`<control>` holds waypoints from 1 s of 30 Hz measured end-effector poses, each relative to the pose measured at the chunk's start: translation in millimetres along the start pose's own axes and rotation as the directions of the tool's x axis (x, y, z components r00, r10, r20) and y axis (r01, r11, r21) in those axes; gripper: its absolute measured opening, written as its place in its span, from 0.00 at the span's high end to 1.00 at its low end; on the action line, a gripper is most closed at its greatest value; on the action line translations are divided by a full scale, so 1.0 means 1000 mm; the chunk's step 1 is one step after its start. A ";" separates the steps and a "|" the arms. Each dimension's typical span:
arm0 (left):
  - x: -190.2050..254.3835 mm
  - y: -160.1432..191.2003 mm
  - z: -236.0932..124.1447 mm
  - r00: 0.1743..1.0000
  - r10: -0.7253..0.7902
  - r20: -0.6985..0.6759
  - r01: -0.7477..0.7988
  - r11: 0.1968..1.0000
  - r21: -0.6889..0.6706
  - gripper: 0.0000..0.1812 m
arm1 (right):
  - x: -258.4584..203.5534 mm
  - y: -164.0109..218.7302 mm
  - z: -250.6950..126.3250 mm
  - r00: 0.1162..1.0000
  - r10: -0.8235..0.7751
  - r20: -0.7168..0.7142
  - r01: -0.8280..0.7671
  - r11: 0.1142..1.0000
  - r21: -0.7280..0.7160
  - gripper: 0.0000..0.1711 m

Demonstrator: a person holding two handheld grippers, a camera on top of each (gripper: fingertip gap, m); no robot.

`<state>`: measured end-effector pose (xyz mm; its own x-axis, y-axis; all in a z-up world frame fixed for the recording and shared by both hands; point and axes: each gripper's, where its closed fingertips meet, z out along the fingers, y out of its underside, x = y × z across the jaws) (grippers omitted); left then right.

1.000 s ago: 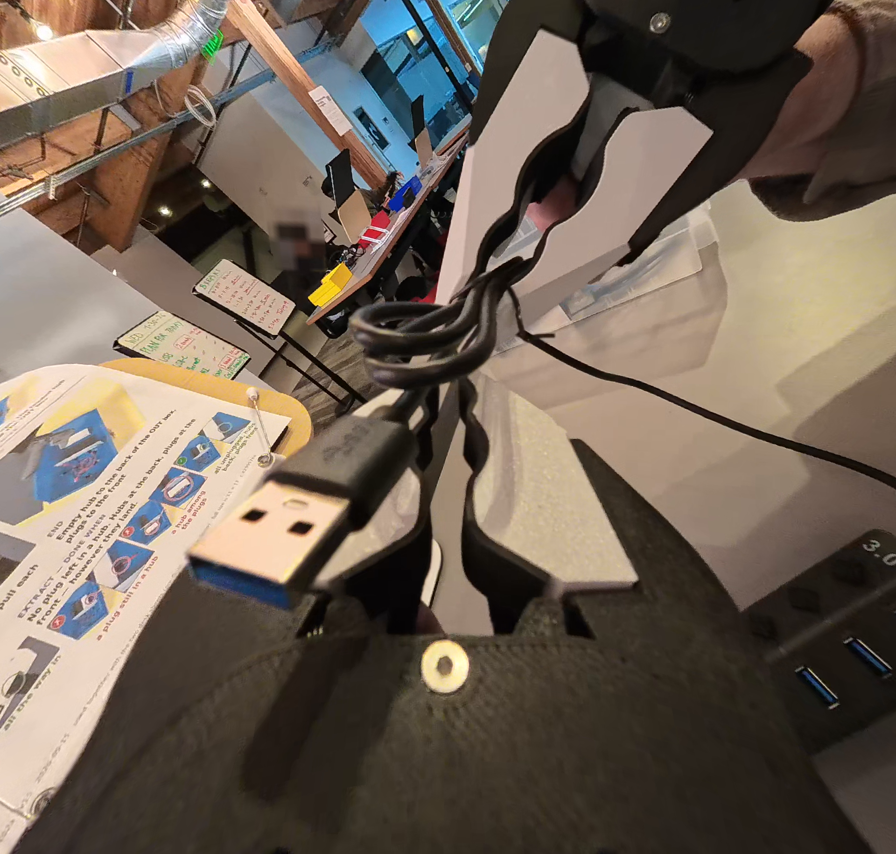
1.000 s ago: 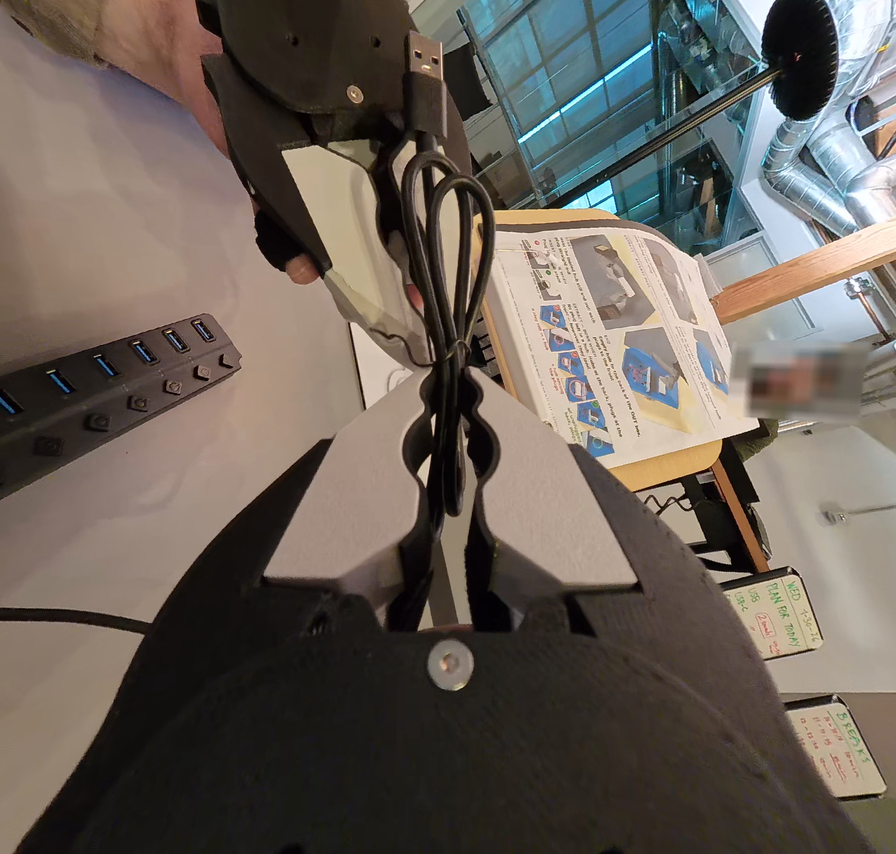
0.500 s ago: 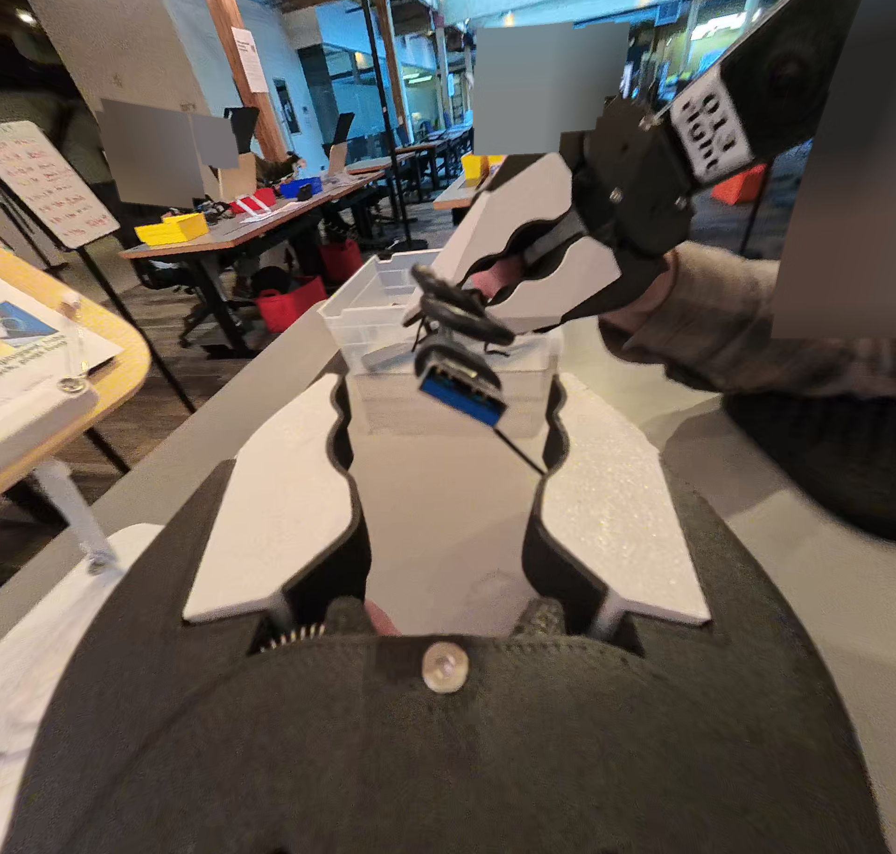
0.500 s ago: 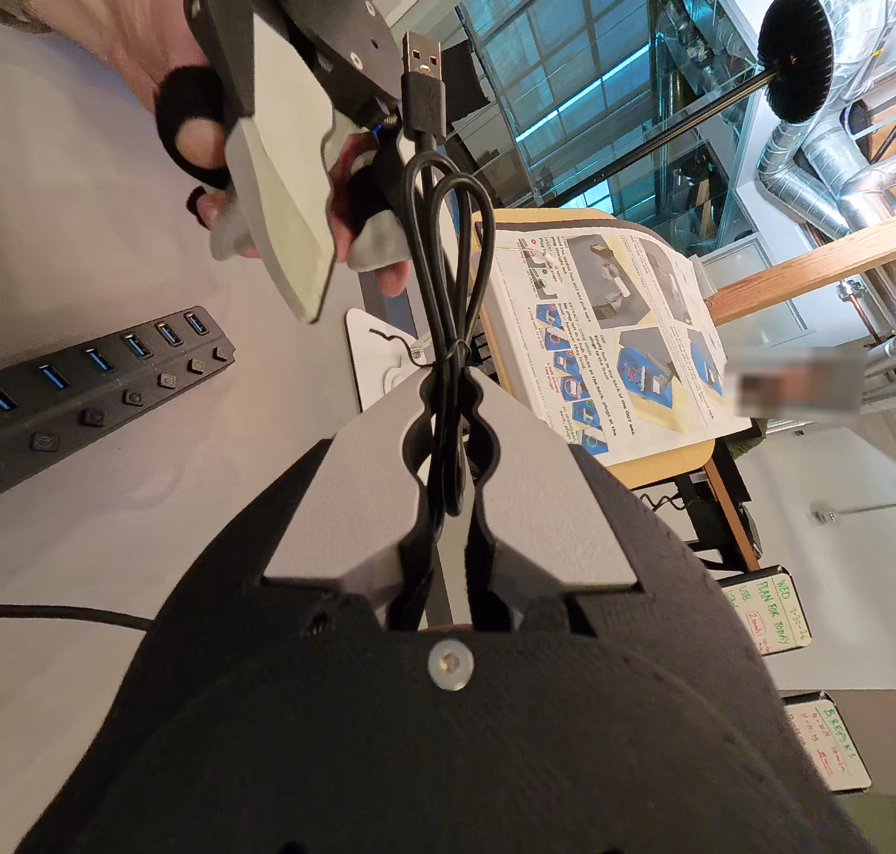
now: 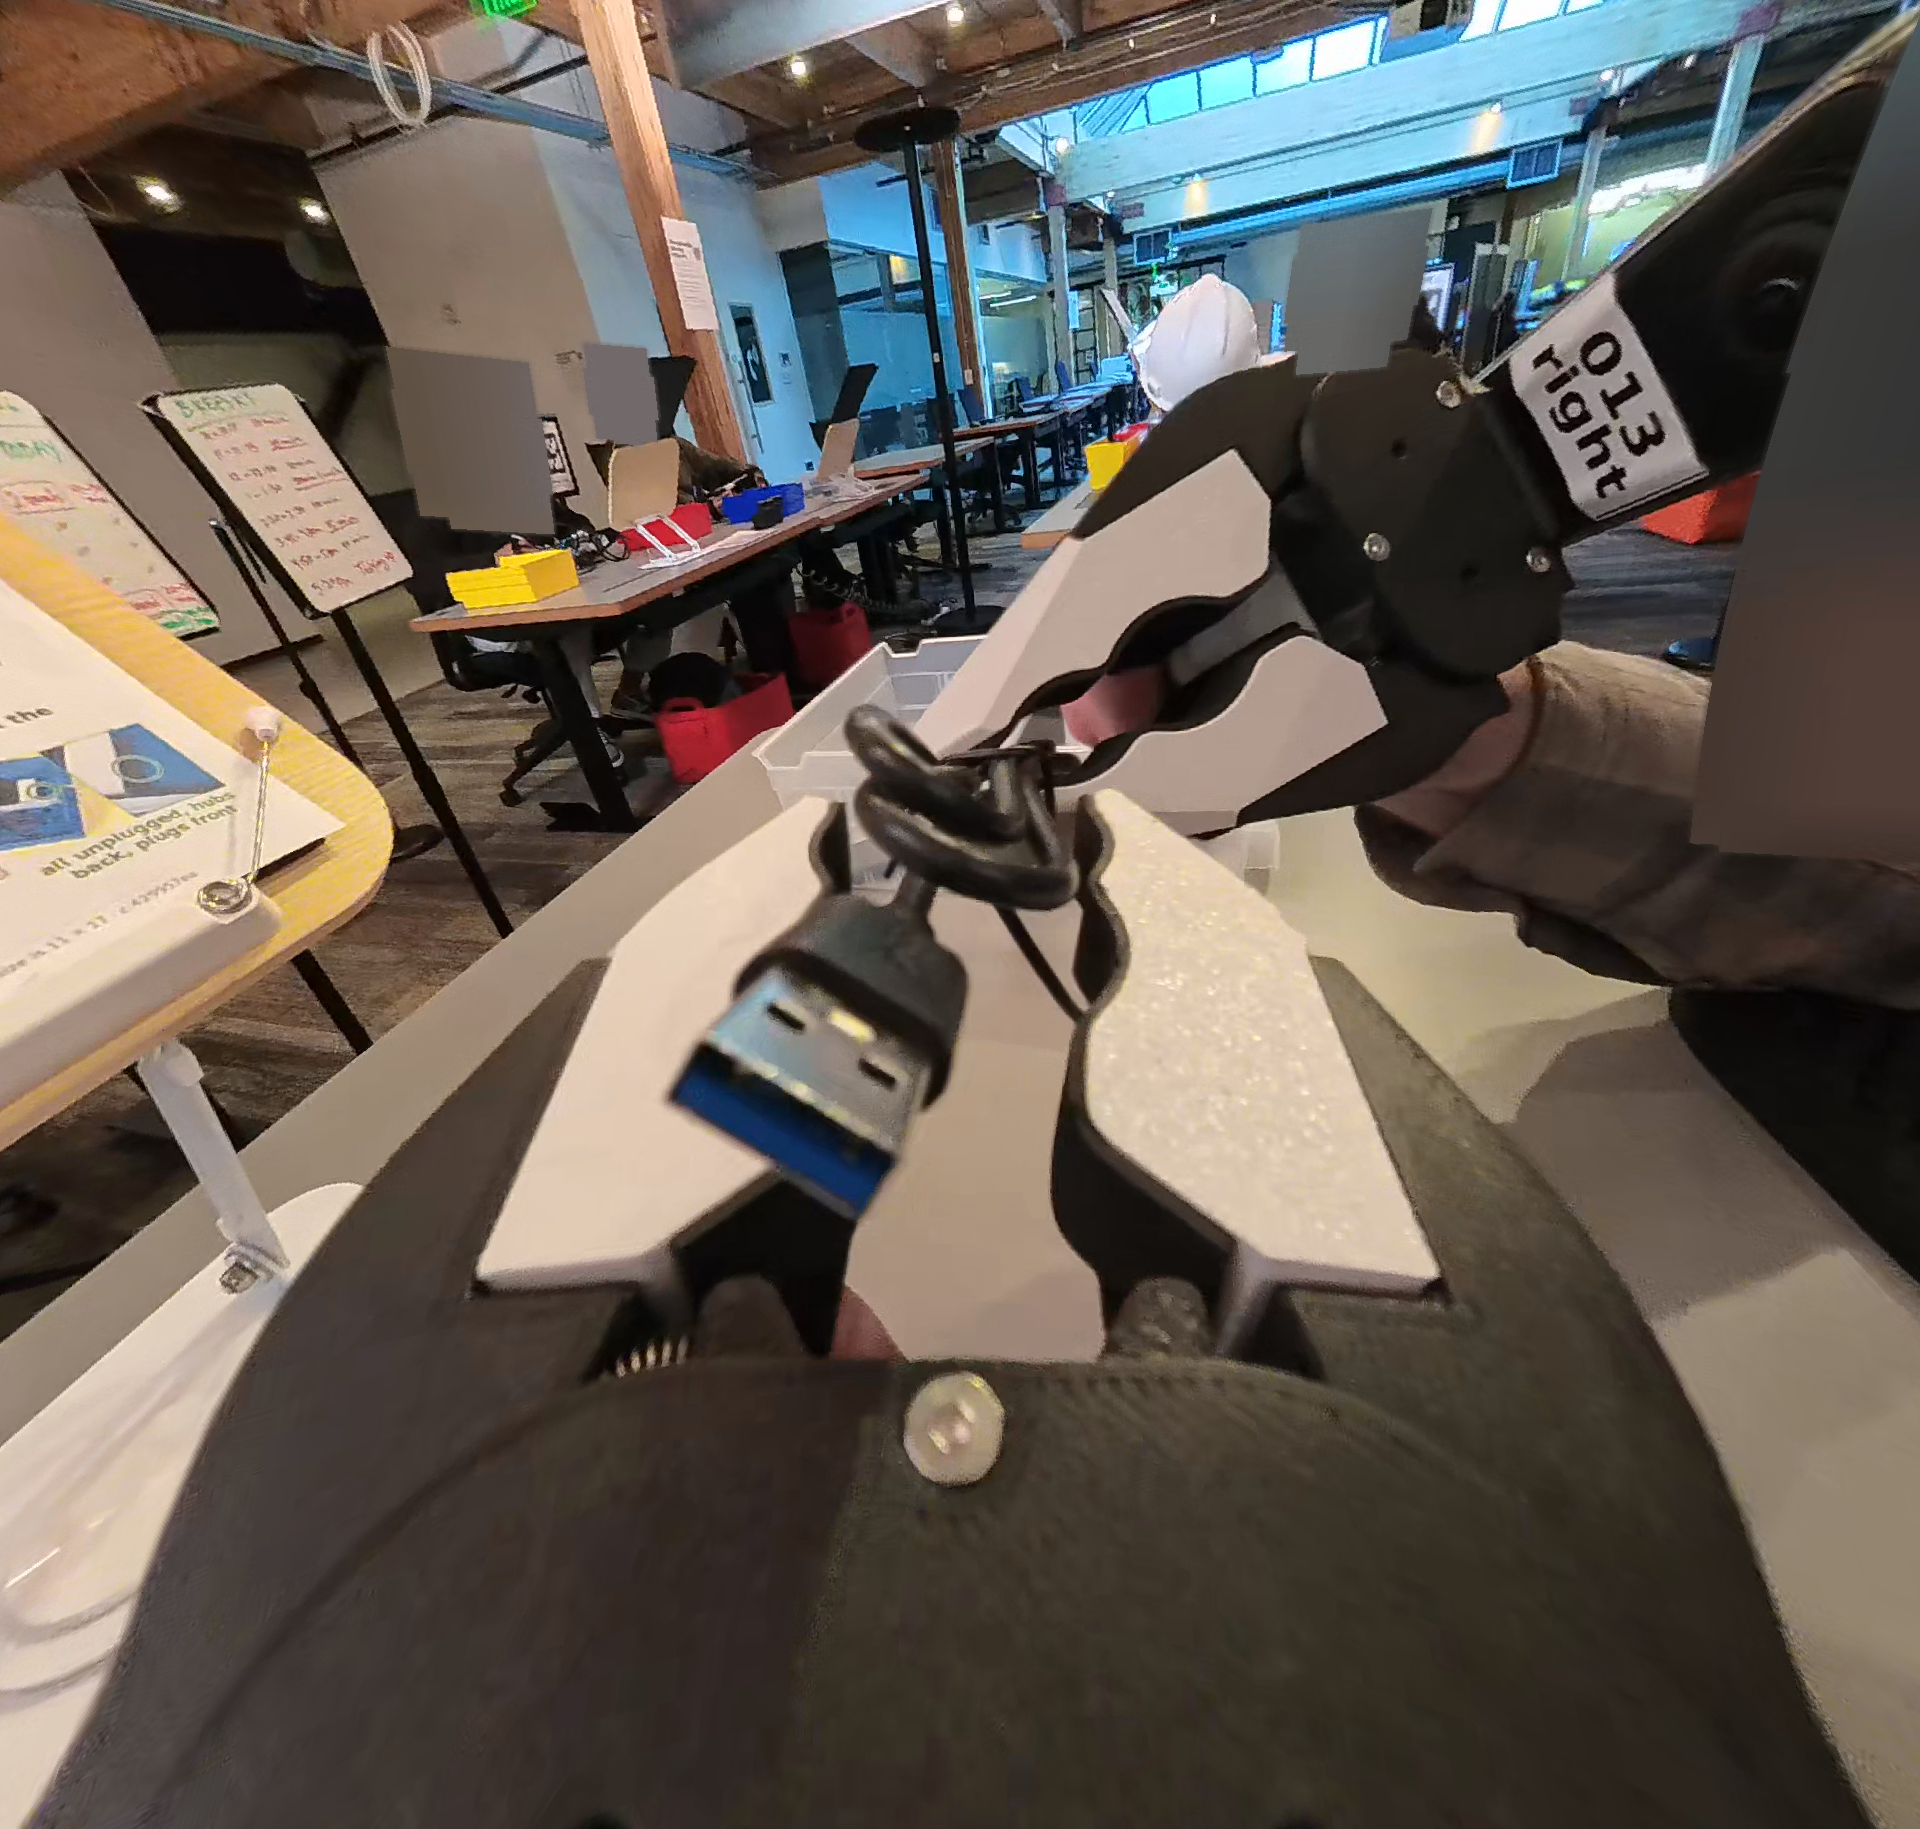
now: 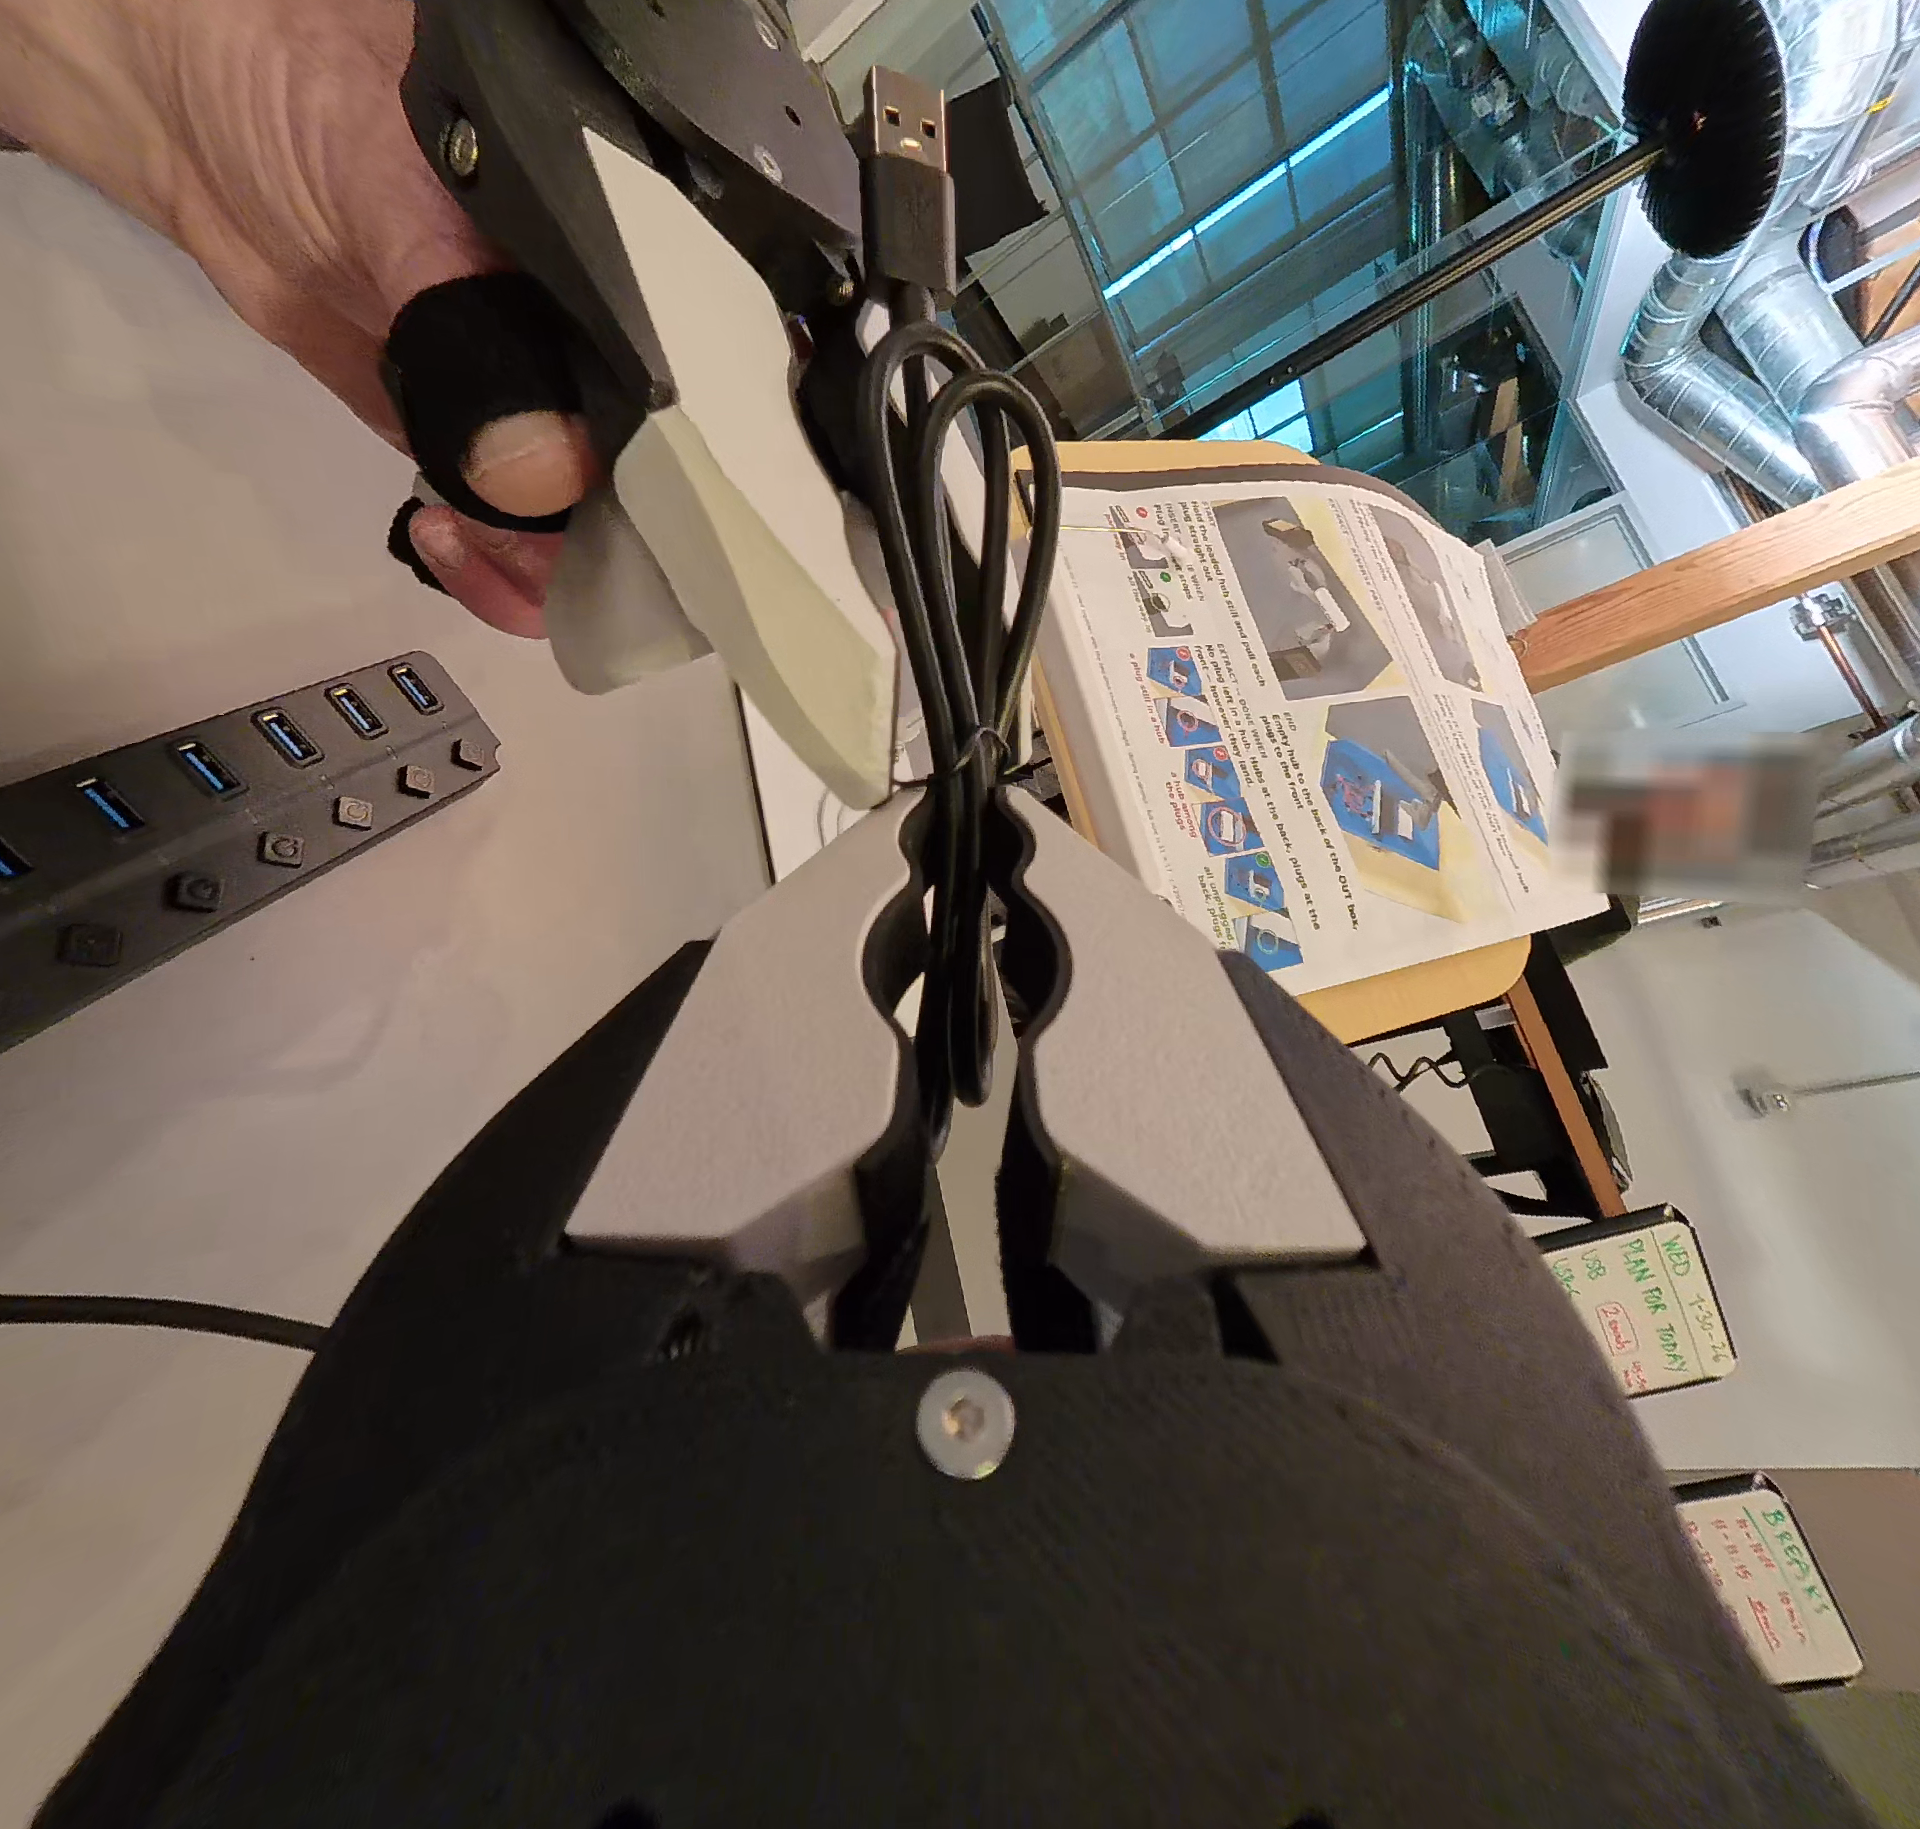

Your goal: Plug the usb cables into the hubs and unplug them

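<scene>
Right wrist view: your right claw pinches the coiled cable.
Left wrist view: your left claw is spread around the plug.

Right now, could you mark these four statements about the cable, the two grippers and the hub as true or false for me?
1. The right gripper is shut on the bundled USB cable. True.
2. The cable's plug is seated in the black hub. False: it hangs free in the air, and the hub's visible ports are empty.
3. The left gripper is open. True: its fingers stand apart around the plug.
4. The hub lies on the wooden stand. False: it lies on the white table.
</scene>
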<state>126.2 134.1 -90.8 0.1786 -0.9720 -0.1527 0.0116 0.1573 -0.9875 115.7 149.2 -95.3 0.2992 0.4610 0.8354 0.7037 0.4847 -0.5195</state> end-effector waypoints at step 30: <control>0.008 0.001 0.001 0.956 0.291 -0.040 -0.293 0.955 -0.043 0.64 | -0.007 -0.005 -0.002 0.998 0.015 0.059 -0.017 0.999 0.033 0.97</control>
<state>128.8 126.7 -92.6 0.1351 -0.8902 -0.4350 -0.0840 0.4272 -0.9003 110.8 142.1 -98.5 0.2715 0.5112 0.8155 0.6768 0.5010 -0.5394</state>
